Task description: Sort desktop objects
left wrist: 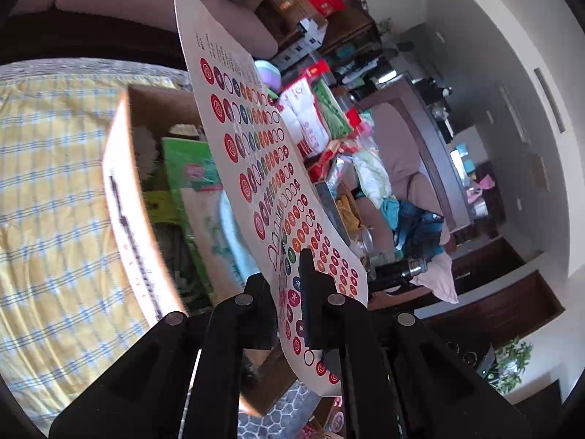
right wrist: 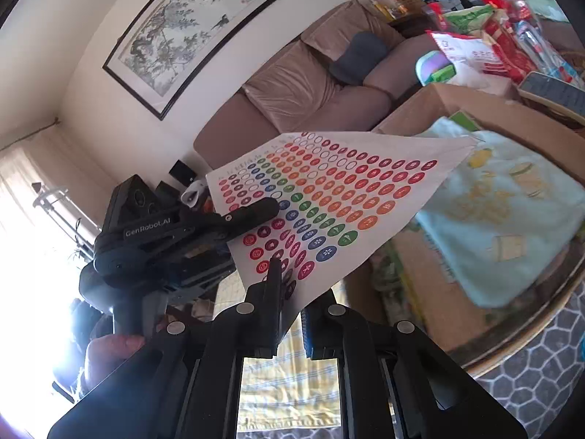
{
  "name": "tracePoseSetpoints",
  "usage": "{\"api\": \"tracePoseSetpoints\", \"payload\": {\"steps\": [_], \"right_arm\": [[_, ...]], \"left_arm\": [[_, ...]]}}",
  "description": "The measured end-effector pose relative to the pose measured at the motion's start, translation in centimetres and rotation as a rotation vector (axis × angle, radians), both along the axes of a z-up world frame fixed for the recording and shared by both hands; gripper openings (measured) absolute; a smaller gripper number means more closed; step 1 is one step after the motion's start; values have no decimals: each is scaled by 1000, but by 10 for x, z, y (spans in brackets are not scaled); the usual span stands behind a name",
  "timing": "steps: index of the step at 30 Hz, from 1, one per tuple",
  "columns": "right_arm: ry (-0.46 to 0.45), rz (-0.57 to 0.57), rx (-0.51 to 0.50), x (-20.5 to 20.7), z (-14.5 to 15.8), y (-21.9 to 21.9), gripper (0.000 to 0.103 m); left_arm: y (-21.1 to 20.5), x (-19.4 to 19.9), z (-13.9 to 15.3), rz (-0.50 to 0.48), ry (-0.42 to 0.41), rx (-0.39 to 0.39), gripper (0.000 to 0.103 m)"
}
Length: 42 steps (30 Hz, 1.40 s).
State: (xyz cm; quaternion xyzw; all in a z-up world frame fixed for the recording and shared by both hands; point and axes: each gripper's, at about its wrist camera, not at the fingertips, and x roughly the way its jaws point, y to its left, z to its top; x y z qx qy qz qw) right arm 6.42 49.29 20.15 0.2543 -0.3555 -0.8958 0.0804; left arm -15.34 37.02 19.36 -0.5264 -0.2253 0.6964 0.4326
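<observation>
- We've got the sticker sheet (right wrist: 329, 197) pinched by both left gripper (left wrist: 292, 285) and right gripper (right wrist: 279, 274), airborne.
- Next, we judge: lower it into the cardboard box (right wrist: 512, 117).

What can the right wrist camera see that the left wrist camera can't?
Only the right wrist view shows the framed bird painting and the left claw from outside, pinching the sticker sheet. Only the left wrist view shows the yellow checked cloth. Both show the sticker sheet and the cardboard box.

Both wrist views look closely along their claws; both show the sticker sheet (left wrist: 256, 168).
</observation>
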Motion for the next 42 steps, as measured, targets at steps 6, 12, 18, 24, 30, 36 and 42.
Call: {"api": "tracePoseSetpoints", "payload": {"steps": [6,12,18,24,30,36,42], "right_arm": [[-44,-95,23,21,-18,59,10],[-86,-118,5,26,-48,87,10],[-114,-115,58,19,-50,85,8],[-177,-123,91,24,-39,77,59],[-165,-98,100,42,-24,62,99],[-201,-57,120,57,-12,46,99],[-184,-55,204,71,3,7,103]], "left_arm": [[72,4,-24,-61,-11,-70,7],[99,1,-43,-96,9,-182,7],[90,1,-60,-62,1,-253,18],[70,7,-46,-47,26,-259,100],[37,21,-6,-68,74,-260,102],[-23,61,32,-60,188,-315,103],[-104,112,46,17,335,-455,103]]}}
